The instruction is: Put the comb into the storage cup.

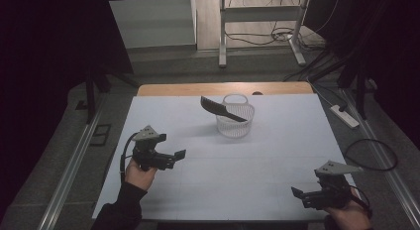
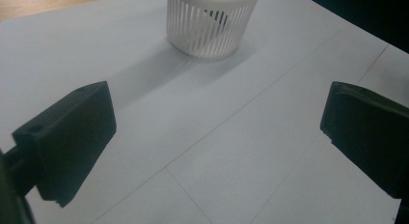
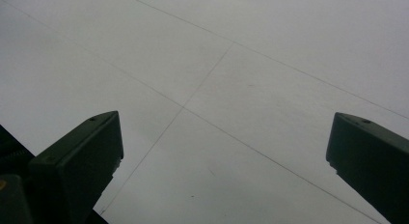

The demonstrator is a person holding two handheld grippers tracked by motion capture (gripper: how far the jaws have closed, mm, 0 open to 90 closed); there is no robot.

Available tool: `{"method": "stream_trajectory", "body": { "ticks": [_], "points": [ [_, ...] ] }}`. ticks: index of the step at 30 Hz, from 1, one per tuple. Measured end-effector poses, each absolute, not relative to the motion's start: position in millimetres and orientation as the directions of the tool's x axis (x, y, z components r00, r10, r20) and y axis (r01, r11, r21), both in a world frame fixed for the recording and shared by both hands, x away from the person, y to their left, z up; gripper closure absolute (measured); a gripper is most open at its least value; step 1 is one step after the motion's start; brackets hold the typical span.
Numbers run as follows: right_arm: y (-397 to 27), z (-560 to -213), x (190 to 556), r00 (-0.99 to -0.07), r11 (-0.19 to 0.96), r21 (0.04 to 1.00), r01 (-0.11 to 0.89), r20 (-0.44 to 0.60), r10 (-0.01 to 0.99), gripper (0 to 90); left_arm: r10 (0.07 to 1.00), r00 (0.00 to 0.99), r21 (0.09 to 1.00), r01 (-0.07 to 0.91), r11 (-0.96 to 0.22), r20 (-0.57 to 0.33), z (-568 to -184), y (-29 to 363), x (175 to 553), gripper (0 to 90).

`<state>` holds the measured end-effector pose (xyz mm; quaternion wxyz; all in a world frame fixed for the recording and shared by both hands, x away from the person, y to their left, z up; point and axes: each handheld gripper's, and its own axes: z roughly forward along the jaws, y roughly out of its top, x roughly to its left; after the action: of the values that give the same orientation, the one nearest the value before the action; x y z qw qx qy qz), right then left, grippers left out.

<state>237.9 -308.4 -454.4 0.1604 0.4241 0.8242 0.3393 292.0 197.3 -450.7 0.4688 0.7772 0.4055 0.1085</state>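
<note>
Looks done to me: comb (image 1: 222,109) sits in basket (image 1: 235,122), both grippers, left (image 1: 174,157) & right (image 1: 300,196), wide w/ nothing held (well back).

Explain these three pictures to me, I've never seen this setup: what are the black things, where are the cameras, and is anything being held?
A person sits at a white table with a hand-held two-jaw gripper in each hand: left gripper, right gripper. The high view looks down from above. Each of the other two pictures comes from a camera riding on one gripper, looking along its black jaws. Both grippers are open and hold nothing. On the table stands a white slotted basket with a dark comb leaning out of it. The left gripper faces the basket; the right faces bare table.
</note>
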Motion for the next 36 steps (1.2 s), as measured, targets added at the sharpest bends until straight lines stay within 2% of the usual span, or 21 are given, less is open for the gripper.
{"method": "stream_trajectory", "body": {
  "ticks": [36],
  "points": [
    [-308, -455, 238, -0.585, 0.411, 0.693, 0.593, 0.019, 0.811, 0.0, 0.801, 0.564, 0.814, 0.551, -0.185, -0.2, -456, 237, 237, 0.0]
  ]
}}
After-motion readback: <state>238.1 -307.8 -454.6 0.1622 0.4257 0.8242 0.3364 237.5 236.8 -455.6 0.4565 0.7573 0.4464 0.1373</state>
